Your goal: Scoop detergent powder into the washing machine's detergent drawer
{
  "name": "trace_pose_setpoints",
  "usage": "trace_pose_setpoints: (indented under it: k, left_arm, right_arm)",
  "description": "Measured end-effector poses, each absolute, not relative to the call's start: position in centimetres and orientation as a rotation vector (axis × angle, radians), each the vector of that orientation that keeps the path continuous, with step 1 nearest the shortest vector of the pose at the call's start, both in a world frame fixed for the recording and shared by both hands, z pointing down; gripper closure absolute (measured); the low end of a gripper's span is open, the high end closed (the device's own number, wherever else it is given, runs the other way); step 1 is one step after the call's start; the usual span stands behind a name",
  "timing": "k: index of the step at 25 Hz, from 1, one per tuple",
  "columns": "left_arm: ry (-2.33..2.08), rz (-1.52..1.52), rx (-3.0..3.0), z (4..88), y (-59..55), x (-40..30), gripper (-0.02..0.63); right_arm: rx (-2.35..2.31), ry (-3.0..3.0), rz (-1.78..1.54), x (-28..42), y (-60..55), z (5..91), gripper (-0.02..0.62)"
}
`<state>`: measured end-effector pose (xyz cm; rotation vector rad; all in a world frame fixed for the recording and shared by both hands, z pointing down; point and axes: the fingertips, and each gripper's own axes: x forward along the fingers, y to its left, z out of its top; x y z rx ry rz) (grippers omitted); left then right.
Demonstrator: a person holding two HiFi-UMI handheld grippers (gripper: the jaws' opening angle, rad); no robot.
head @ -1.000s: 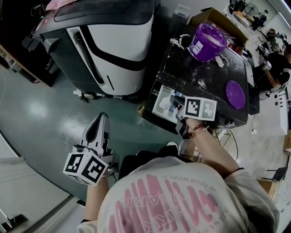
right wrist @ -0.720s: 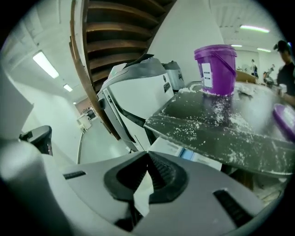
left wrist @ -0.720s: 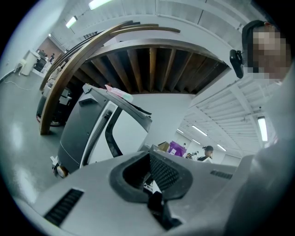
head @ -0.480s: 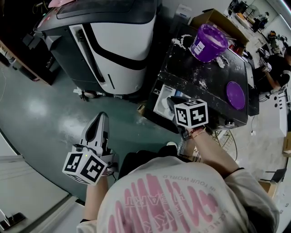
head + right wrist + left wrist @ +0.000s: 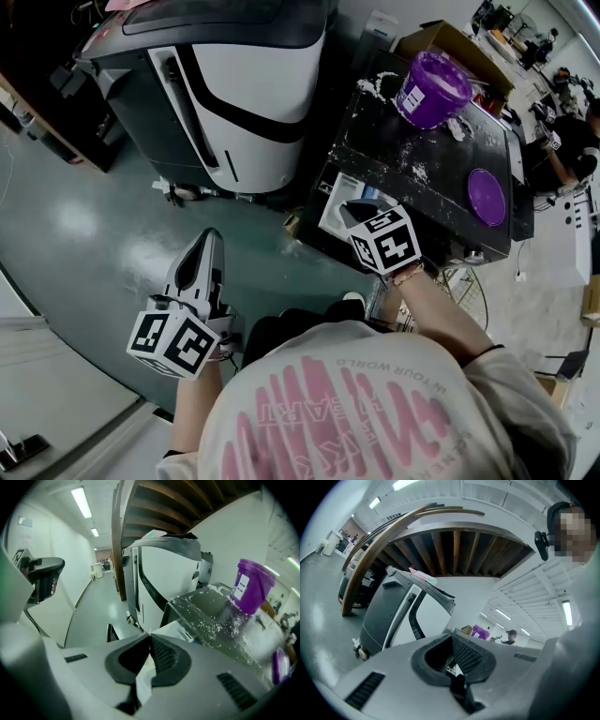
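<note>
The washing machine's black top point(image 5: 394, 150) is strewn with white powder. Its white detergent drawer point(image 5: 336, 204) point(image 5: 180, 628) stands pulled out at the front left corner. My right gripper point(image 5: 353, 212) point(image 5: 150, 634) hangs over the drawer, pointing steeply down, and is shut on a thin white strip point(image 5: 142, 682), apparently the scoop's handle; the scoop's bowl is hidden. A purple detergent bucket point(image 5: 429, 86) point(image 5: 251, 585) stands at the far end of the top. My left gripper point(image 5: 208, 240) point(image 5: 452, 635) is shut and empty, held level over the floor to the left.
A purple lid point(image 5: 486, 195) lies on the machine's right side. A large white and black appliance point(image 5: 244, 84) stands to the left of the washing machine, with green floor point(image 5: 84, 225) before it. A person sits at the far right edge point(image 5: 562, 131).
My right gripper has rolled about its own axis over the drawer, its marker cube turning and shifting slightly left. The left gripper has stayed where it was.
</note>
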<state>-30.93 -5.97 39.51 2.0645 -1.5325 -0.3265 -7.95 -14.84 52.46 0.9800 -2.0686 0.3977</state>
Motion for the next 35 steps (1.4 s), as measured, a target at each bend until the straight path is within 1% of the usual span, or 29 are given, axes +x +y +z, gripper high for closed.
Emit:
trace_pose_setpoints:
  k: [11,19,35]
  left_arm:
    - [-1.532,-0.345,2.050,39.7,-5.9,-31.4,0.603]
    - [-1.536,-0.352,2.052,39.6,-5.8,-31.3,0.603]
    - [-1.539,-0.367,2.016,39.9,-5.4,-31.3,0.603]
  right_arm:
    - [0.898,-2.044,0.317,-8.7,-14.2,52.9,0.594]
    - [0.733,-1.987,0.148,-9.7,-12.8,53.6,0.594]
    - [0.556,-1.933,0.045,-10.3,-11.9,53.8,0.594]
